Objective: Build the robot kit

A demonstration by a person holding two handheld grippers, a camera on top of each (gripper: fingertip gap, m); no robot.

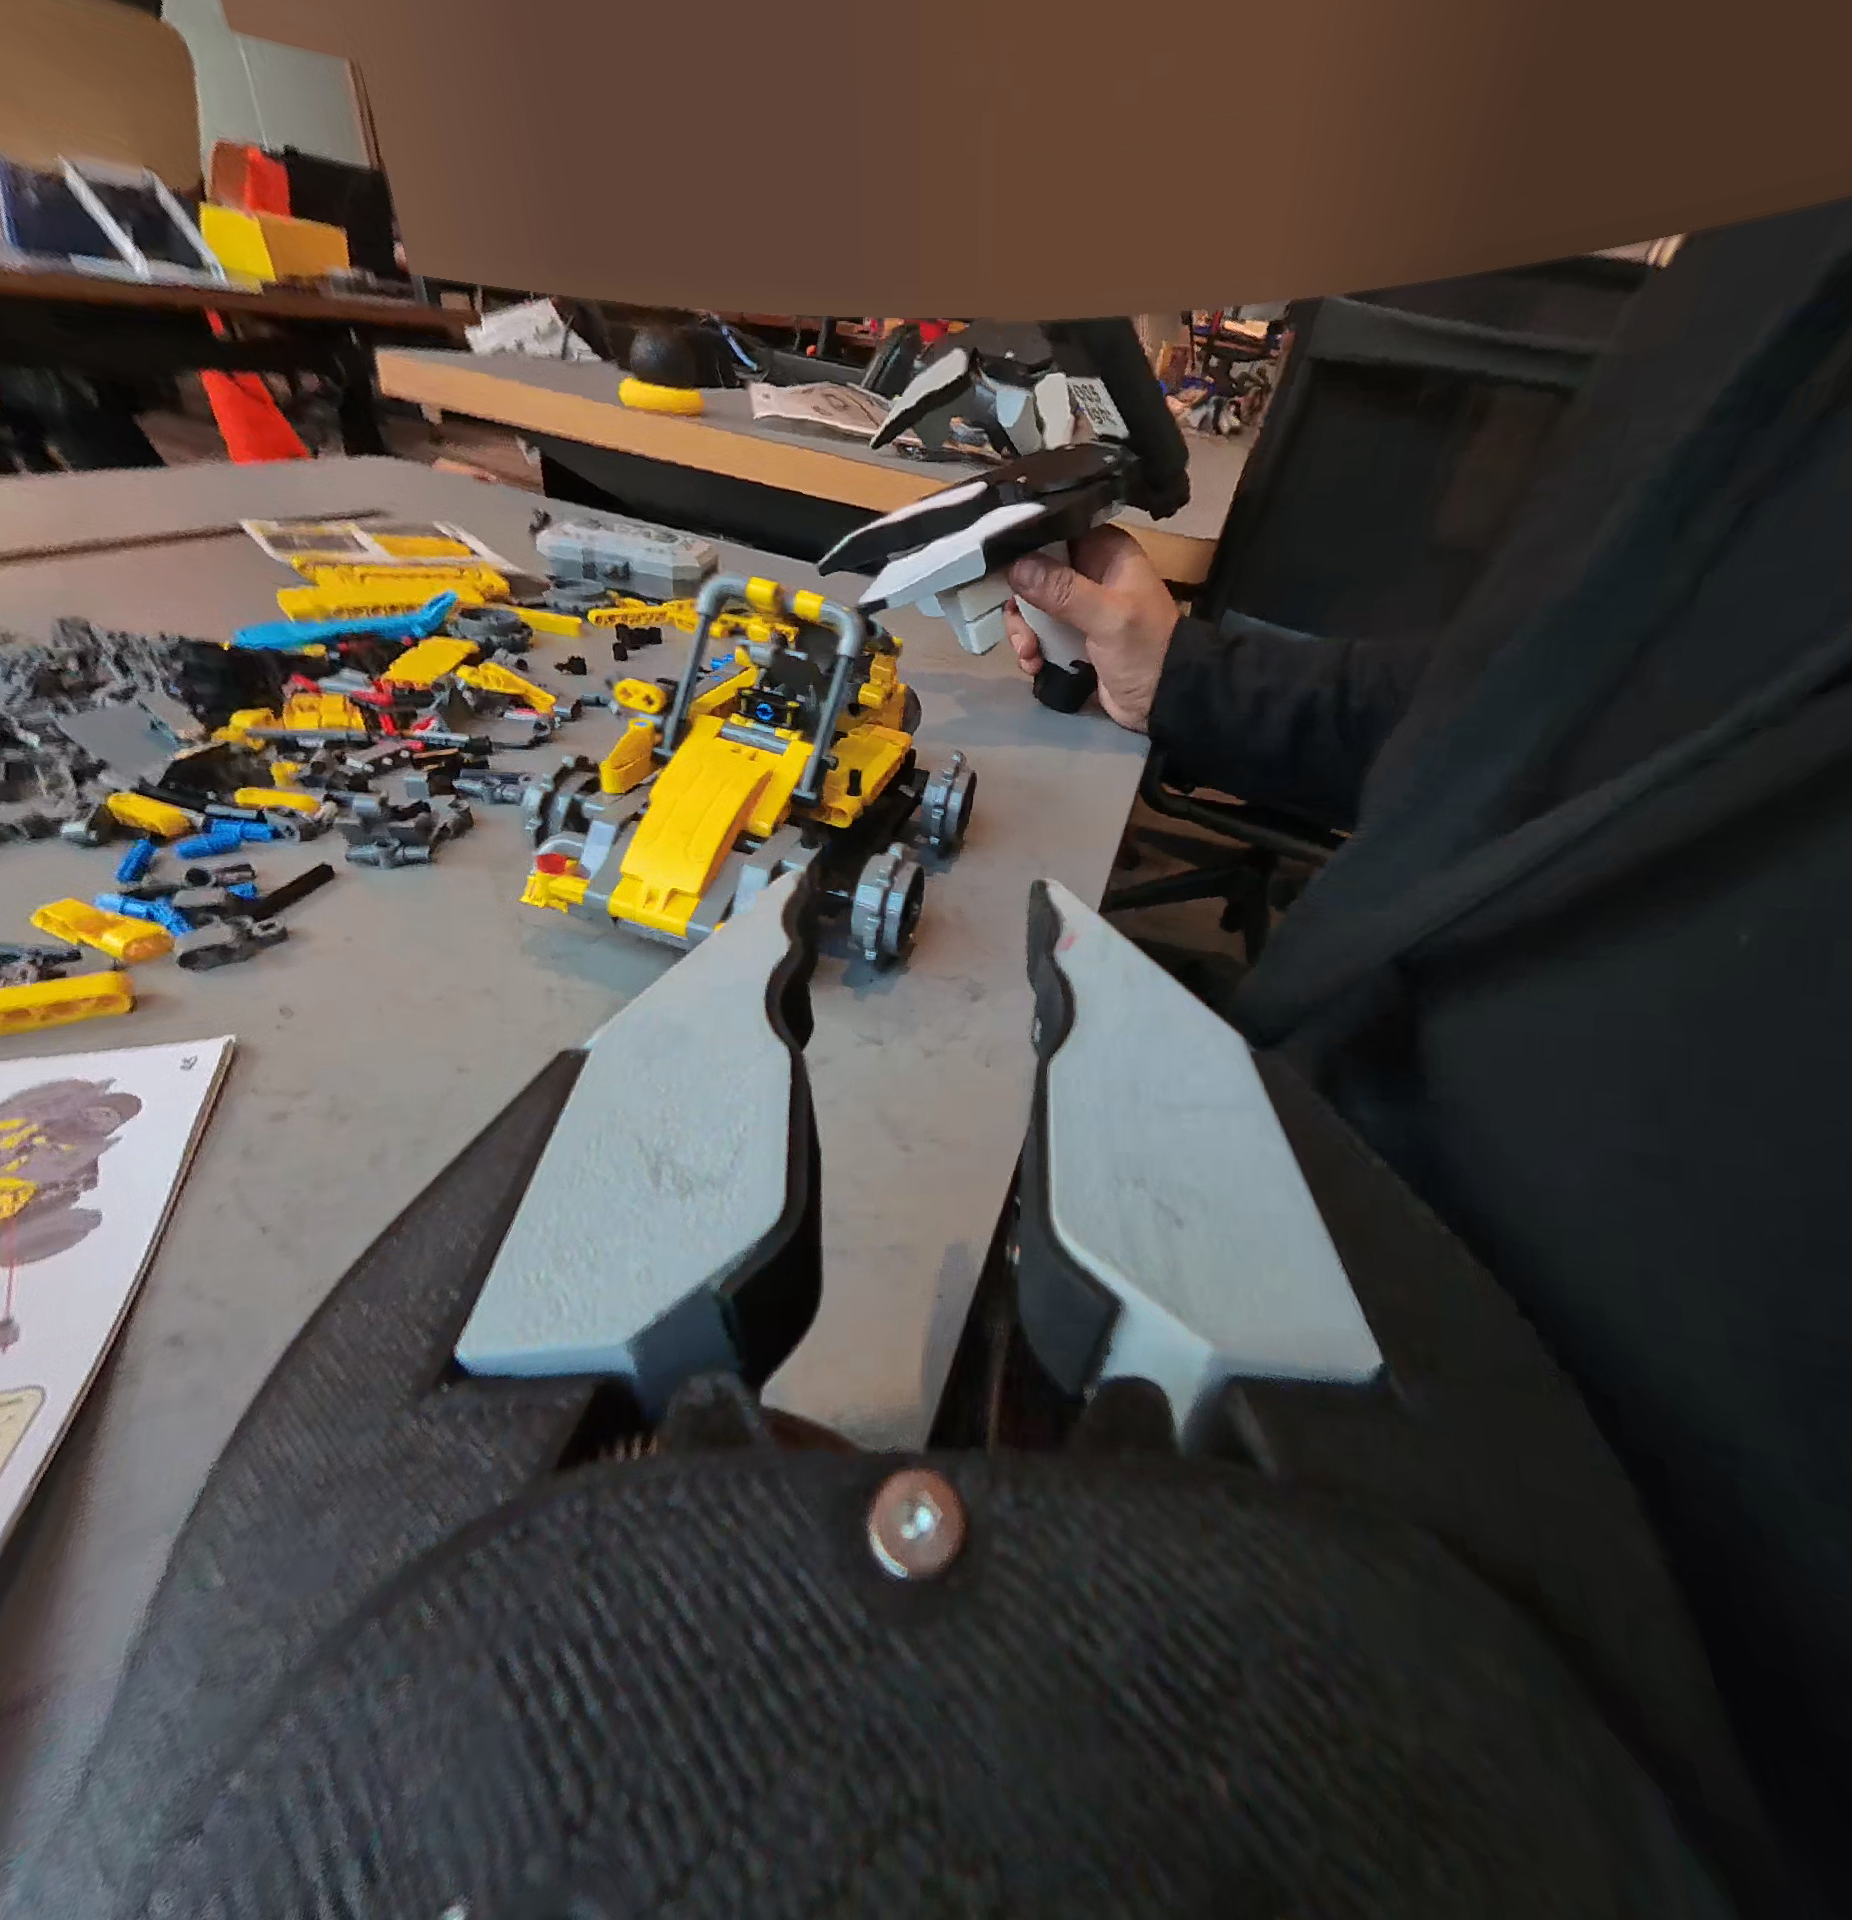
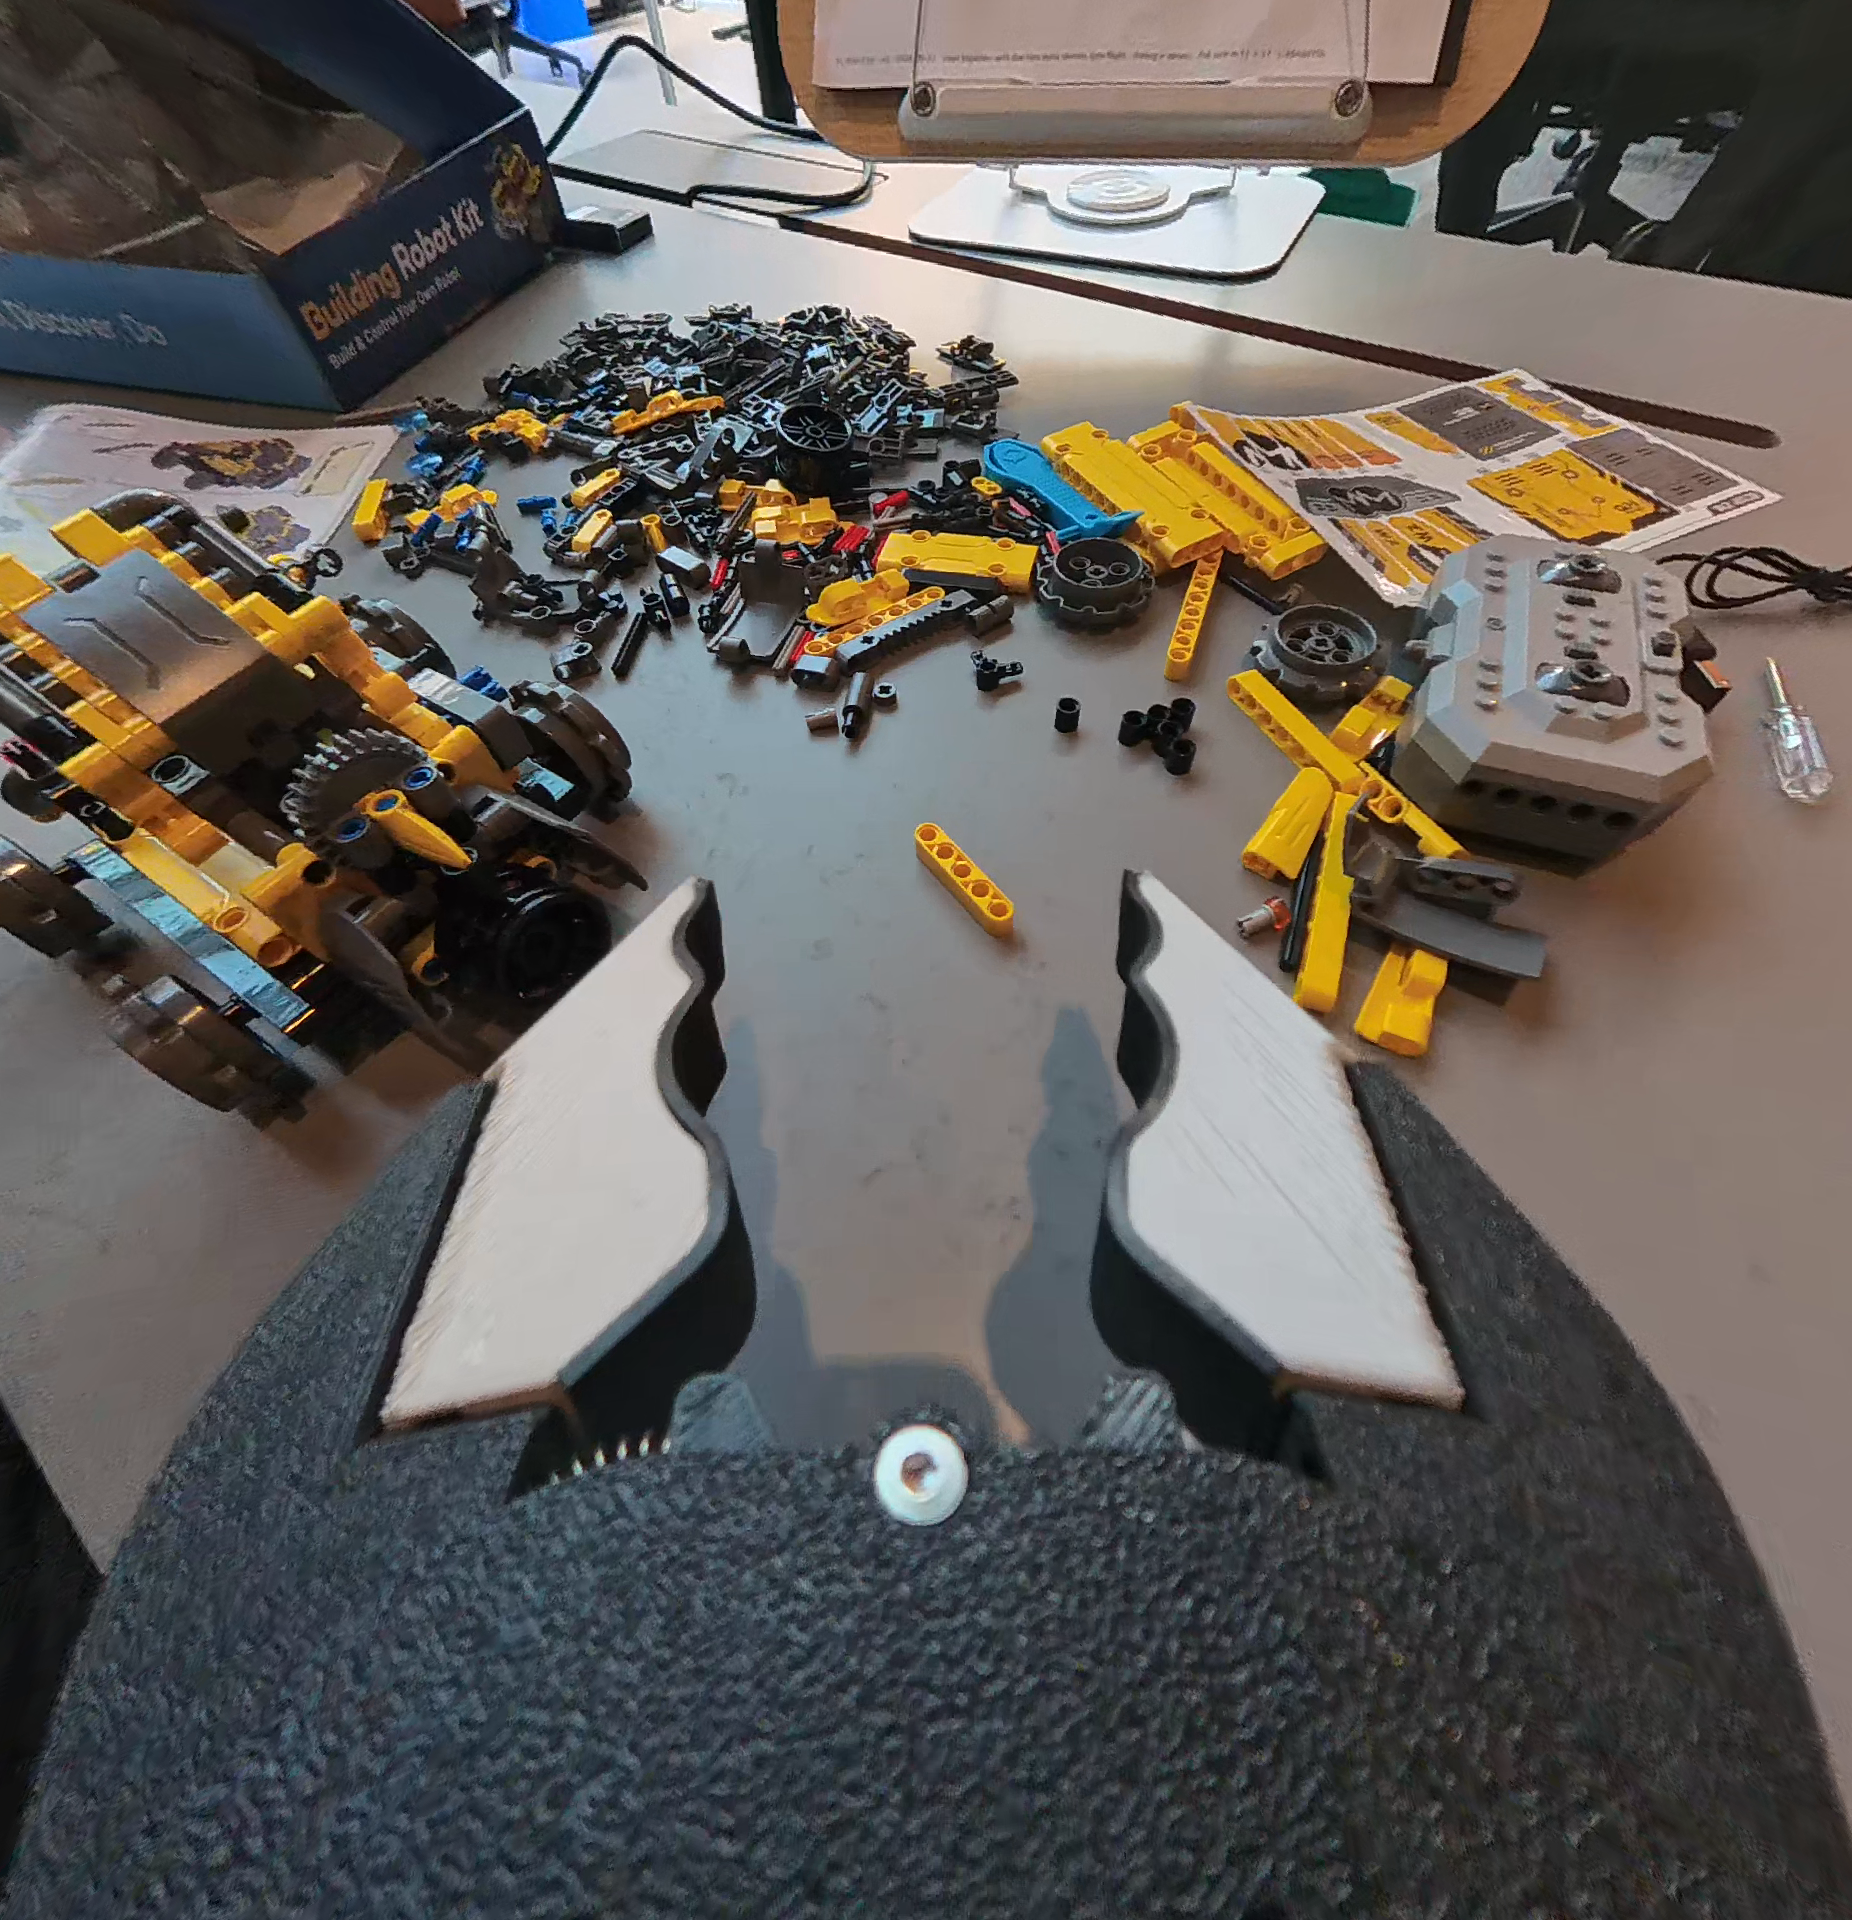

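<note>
Currently, the left gripper (image 1: 914, 902) is hovering low in the centre of the left wrist view, its fingers standing apart and holding nothing, with its tips just beside the front wheel of the yellow model vehicle (image 1: 740, 800). The vehicle is sitting on the grey table (image 1: 402, 1039) in mid frame. An instruction booklet (image 1: 65, 1236) is lying at the lower left edge. Farther back, at centre left, the loose parts (image 1: 278, 727) are spreading across the table. At upper right of centre, the right gripper (image 1: 849, 582) is being held by a hand (image 1: 1093, 623) just above the vehicle's roll bar; whether it is touching the bar cannot be told from this angle.

In the right wrist view, the right gripper (image 2: 917, 883) is occupying the lower centre, its fingers apart and empty. A short yellow beam (image 2: 963, 879) is lying on the table (image 2: 901, 1091) just beyond and between the fingertips. The yellow model vehicle (image 2: 247, 758) is sitting at centre left, and a grey motor block (image 2: 1556, 707) at centre right, with a small screwdriver (image 2: 1795, 738) beside it. The loose parts (image 2: 756, 499) are lying beyond, a sticker sheet (image 2: 1473, 468) at upper right, and a blue box (image 2: 278, 260) at upper left.
</note>
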